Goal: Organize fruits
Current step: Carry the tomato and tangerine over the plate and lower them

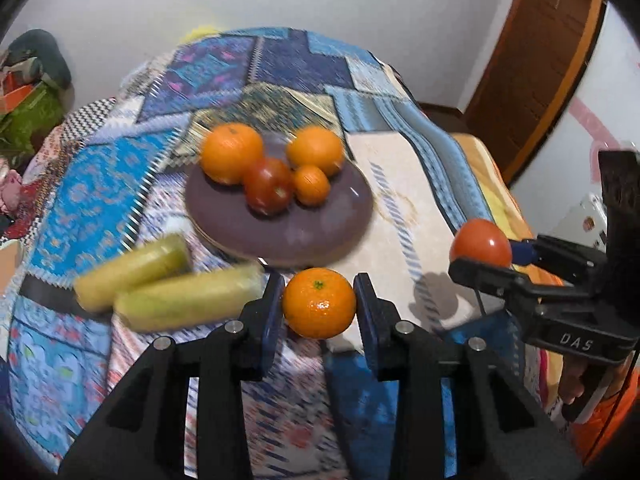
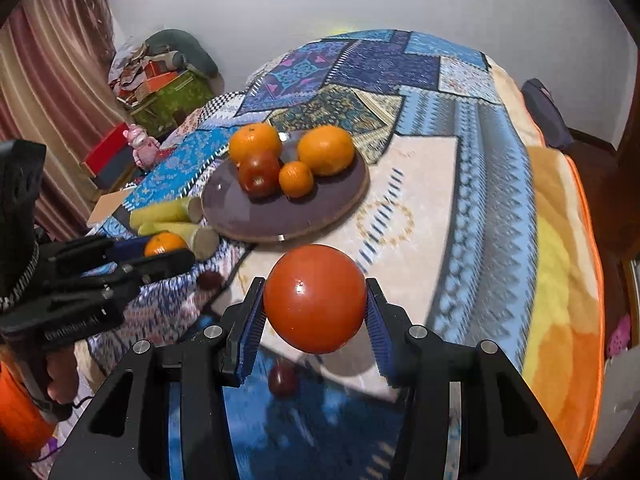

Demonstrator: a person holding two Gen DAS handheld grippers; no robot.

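A purple plate (image 1: 332, 224) (image 2: 336, 200) on the patterned cloth holds two big oranges (image 1: 231, 152) (image 2: 326, 150), a small orange (image 1: 311, 185) (image 2: 295, 178) and a dark red apple (image 1: 268, 185) (image 2: 258, 174). My left gripper (image 1: 319, 304) is shut on a mandarin (image 1: 319, 303), held above the cloth in front of the plate; it also shows in the right wrist view (image 2: 164, 245). My right gripper (image 2: 315, 300) is shut on a red tomato (image 2: 315, 298), seen at the right in the left wrist view (image 1: 482, 243).
Two yellow-green corn cobs (image 1: 168, 284) (image 2: 172, 218) lie left of the plate. Two small dark red fruits (image 2: 283, 378) (image 2: 210, 280) lie on the cloth below the grippers. Boxes and a pink toy (image 2: 141, 144) stand beyond the table's left edge.
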